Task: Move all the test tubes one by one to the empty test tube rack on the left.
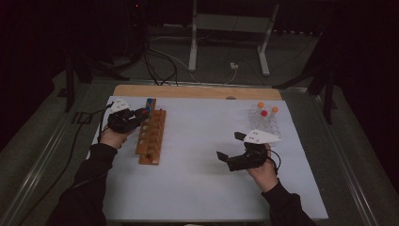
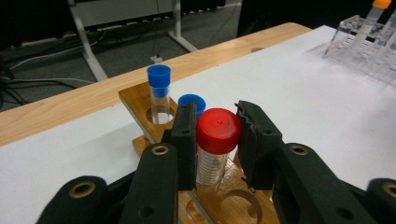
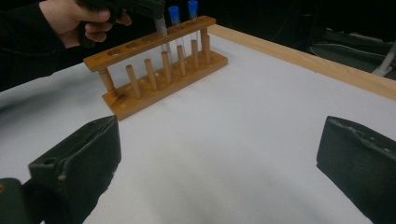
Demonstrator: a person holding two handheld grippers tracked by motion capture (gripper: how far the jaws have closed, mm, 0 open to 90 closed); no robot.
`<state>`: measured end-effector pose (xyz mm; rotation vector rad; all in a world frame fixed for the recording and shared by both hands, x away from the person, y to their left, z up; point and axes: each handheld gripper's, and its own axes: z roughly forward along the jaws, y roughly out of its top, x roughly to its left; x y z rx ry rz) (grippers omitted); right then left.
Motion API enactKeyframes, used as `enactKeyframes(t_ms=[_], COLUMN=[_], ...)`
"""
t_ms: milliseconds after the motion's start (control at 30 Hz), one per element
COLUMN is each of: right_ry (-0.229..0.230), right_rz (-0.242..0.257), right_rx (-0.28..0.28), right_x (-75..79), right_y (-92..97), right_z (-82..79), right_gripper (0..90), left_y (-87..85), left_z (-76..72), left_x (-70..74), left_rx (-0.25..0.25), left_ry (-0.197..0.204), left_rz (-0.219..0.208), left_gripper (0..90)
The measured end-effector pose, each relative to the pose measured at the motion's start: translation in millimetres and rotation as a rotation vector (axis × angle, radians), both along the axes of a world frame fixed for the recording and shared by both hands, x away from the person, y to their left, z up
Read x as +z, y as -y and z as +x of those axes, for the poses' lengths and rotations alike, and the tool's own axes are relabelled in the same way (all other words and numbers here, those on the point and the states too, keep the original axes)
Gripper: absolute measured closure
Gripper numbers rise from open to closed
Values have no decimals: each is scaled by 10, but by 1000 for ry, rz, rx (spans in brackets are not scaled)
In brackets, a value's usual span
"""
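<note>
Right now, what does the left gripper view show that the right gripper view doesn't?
Left gripper view: the red-capped tube close up, its cap between the left gripper fingers and its foot in a rack hole, plus the clear rack with an orange-capped tube.
Right gripper view: the left hand, the rack's side pegs and empty holes, and the right gripper wide open with nothing between its fingers.
Both: the wooden rack, two blue-capped tubes and the white table.

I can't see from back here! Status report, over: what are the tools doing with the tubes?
Left tool clamped on red-capped tube, lowering it into wooden rack. Right tool open, empty, over bare table. Two blue-capped tubes racked behind. Nothing blocking.
</note>
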<state>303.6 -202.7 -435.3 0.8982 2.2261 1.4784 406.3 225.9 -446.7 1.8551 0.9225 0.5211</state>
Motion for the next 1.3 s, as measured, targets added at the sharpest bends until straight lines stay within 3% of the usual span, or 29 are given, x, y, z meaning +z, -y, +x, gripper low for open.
enactKeyframes(t_ms=[300, 600, 833, 1100, 1300], right_ry=[28, 52, 39, -8, -38], right_rz=[17, 17, -4, -58, -70], right_rx=[-40, -195, -315, -392, -444], right_x=[87, 144, 91, -118, -227], right_y=[146, 598, 929, 1029, 1062], right_z=[25, 171, 312, 549, 705], right_gripper=[0, 0, 0, 57, 253], left_y=[-18, 64, 79, 62, 65], left_z=[-222, -488, -581, -611, -610], left_x=[125, 188, 183, 195, 189], left_rx=[-25, -87, -114, -117, -117], left_ry=[23, 24, 28, 41, 40], left_rz=[-52, -91, -96, -109, -108], left_gripper=[301, 40, 25, 25, 25])
